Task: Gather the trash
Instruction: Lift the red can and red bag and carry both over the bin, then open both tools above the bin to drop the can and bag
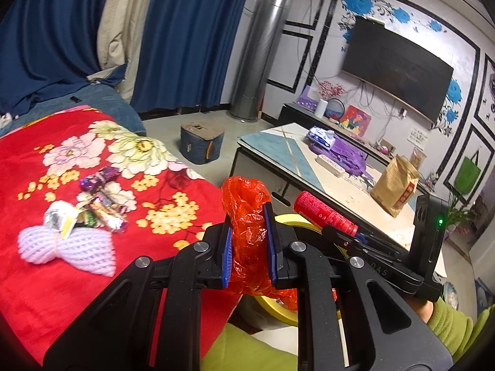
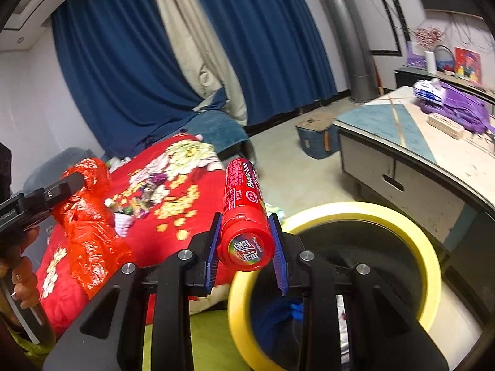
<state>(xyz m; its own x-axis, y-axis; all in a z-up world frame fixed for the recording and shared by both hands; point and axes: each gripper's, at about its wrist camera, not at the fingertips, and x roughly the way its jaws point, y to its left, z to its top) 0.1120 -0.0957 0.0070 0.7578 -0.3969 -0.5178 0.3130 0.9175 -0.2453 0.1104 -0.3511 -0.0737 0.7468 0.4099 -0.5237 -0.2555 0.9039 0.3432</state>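
A living room had deep blue curtains (image 1: 191, 37) with a beige panel between them, a pale floor (image 1: 167, 130), and a tall silver column unit (image 1: 260, 58). A dark wall television (image 1: 399, 68) hung over a low cabinet, near a pale coffee table (image 1: 278, 148).

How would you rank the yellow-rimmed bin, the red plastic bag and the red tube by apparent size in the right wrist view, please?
1. yellow-rimmed bin, clearly largest.
2. red plastic bag, held by the left gripper.
3. red tube, held by the right gripper.
The tube sits closest to the camera, so its true size is unsure.
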